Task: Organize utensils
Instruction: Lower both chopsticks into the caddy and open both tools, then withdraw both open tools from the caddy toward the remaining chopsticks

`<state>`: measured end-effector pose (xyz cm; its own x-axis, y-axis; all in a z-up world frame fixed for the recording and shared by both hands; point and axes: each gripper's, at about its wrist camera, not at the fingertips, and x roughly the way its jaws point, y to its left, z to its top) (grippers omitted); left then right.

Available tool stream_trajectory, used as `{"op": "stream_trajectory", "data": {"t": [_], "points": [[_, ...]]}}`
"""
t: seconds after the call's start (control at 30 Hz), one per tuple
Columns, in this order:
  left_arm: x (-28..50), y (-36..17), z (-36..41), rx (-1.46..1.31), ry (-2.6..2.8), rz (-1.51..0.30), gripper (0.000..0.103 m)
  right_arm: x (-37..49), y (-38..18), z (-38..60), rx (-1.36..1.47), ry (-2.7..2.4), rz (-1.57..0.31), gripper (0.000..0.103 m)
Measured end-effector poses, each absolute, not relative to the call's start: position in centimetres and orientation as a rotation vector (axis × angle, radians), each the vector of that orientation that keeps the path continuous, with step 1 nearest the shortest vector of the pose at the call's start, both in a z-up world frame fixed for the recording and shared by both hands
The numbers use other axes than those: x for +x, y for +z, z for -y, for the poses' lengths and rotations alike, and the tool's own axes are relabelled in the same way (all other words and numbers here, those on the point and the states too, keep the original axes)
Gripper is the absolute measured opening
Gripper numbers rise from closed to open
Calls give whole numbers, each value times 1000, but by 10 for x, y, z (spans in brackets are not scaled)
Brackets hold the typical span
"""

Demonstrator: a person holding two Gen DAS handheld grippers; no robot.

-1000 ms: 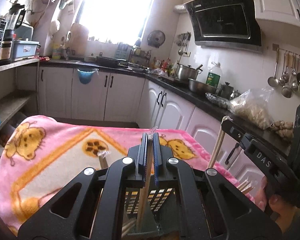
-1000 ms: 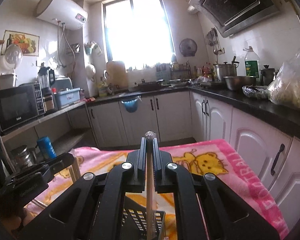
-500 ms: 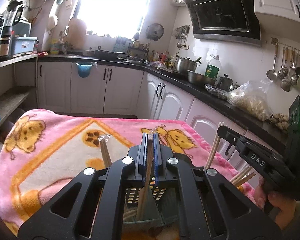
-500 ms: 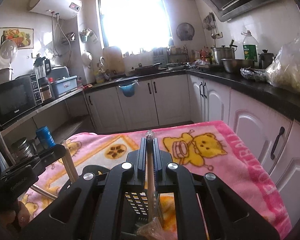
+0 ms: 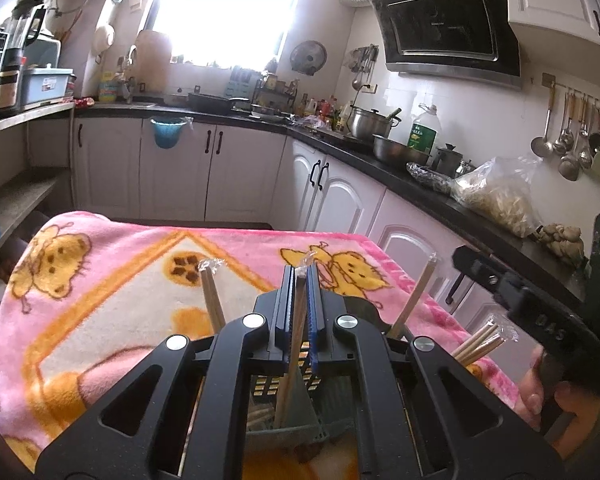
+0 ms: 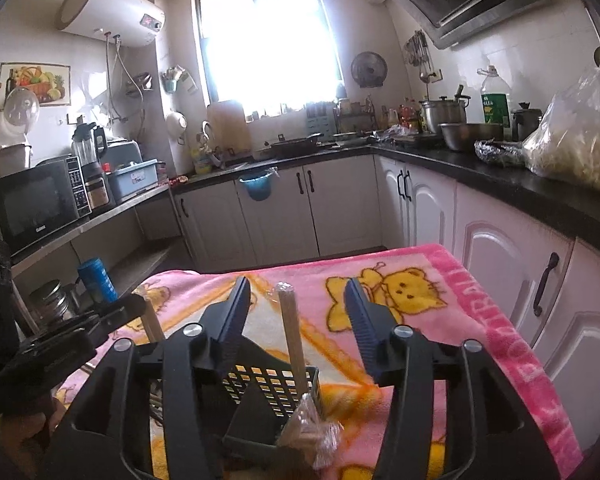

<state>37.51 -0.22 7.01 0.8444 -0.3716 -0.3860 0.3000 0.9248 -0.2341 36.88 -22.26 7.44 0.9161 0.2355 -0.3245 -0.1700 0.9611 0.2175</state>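
Note:
A dark perforated utensil basket (image 6: 276,388) stands on a pink cartoon blanket (image 6: 420,292). My left gripper (image 5: 299,280) is shut on a plastic-wrapped pair of wooden chopsticks (image 5: 292,344) whose lower end reaches into the basket (image 5: 300,384). My right gripper (image 6: 296,300) is open, its jaws wide apart on either side of another wrapped chopstick pair (image 6: 292,336) that stands upright in the basket, untouched. More wrapped chopsticks (image 5: 211,300) stand in the basket, and one pair (image 5: 414,294) leans to the right.
A bundle of chopsticks (image 5: 480,342) sticks up at the blanket's right side near the right gripper's body (image 5: 540,312). White kitchen cabinets (image 6: 500,248) and a black counter (image 6: 520,188) run along the right. Shelves with a microwave (image 6: 36,204) are at the left.
My right gripper has opened and let go of its chopstick pair, which now stands in the basket. Both grippers have dropped lower over the basket. The left stays shut on its pair.

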Motion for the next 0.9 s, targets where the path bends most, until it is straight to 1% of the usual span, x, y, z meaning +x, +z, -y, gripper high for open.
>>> {"op": "stream_trajectory", "data": {"t": [0.13,0.17,0.27,0.37,0.4,0.47,0.53,0.6,0.63,0.67,0.73,0.9], "points": [[373,67,0,-177,-348,-464,1,361,80,225,177,207,-349,58],[372,66,0,-176,-346,-465,3,358,81,225,177,209,-350,60],[368,68,0,-173,-346,-469,15,352,83,227,178,213,-345,63],[362,71,-1,-169,-347,-465,21,346,86,229,166,211,-340,66],[360,72,-2,-170,-347,-462,26,343,87,229,166,210,-336,66],[354,76,-5,-179,-346,-451,33,338,88,231,168,213,-331,68],[348,81,-9,-186,-341,-439,37,333,90,232,166,212,-325,69],[342,85,-11,-192,-337,-431,46,324,94,233,161,214,-317,70],[338,88,-12,-197,-337,-425,48,321,96,233,158,215,-313,70],[333,91,-14,-201,-338,-418,54,316,98,233,153,213,-306,70],[324,98,-17,-205,-337,-402,60,309,102,233,147,213,-295,70],[296,113,-23,-210,-342,-360,81,288,110,236,144,228,-283,71]]}}
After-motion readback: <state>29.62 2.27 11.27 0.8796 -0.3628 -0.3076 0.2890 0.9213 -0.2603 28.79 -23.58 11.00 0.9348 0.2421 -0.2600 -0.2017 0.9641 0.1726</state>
